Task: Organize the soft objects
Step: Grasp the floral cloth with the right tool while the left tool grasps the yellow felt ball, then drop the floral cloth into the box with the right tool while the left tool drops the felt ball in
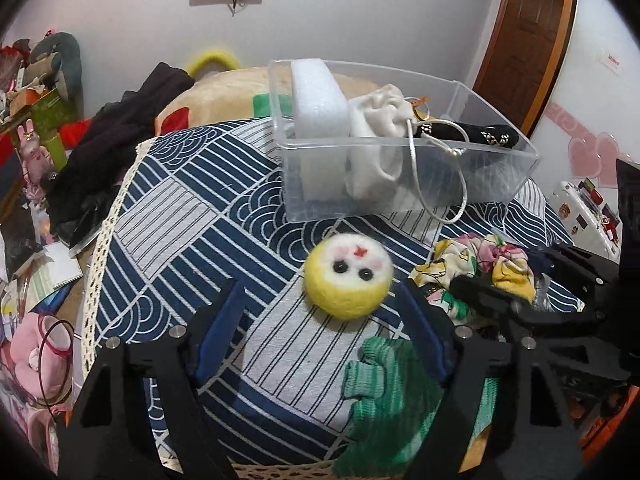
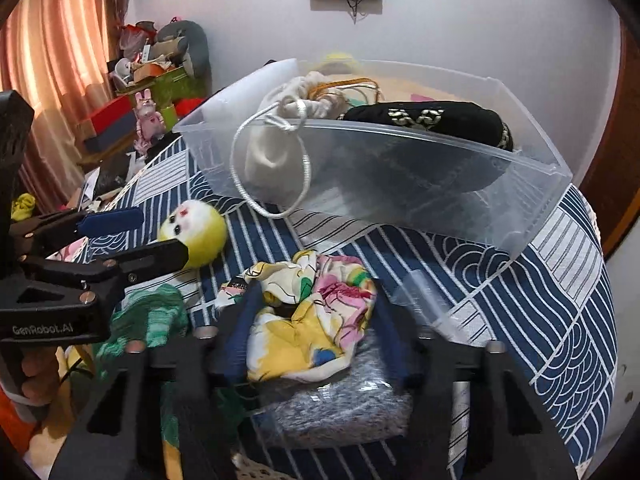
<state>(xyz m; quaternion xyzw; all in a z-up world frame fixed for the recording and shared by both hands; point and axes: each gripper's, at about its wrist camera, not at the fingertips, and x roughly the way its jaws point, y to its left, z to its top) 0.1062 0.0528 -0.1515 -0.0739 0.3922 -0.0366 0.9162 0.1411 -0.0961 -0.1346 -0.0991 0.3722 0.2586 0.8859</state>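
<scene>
Currently left gripper (image 1: 320,300) gapes wide with yellow felt ball (image 1: 347,276) just ahead between its fingertips, untouched; right gripper (image 2: 314,300) open, straddling floral cloth (image 2: 308,316).

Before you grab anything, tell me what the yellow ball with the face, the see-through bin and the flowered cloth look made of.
Yellow ball: looks like needle-felted wool, with a matte, fuzzy surface and bead-like black eyes.
See-through bin: clear rigid plastic, going by its glossy walls with scuffs and sharp moulded corners.
Flowered cloth: thin printed fabric, crumpled into soft folds with a slight sheen; possibly satin or polyester, fibre unclear.
</scene>
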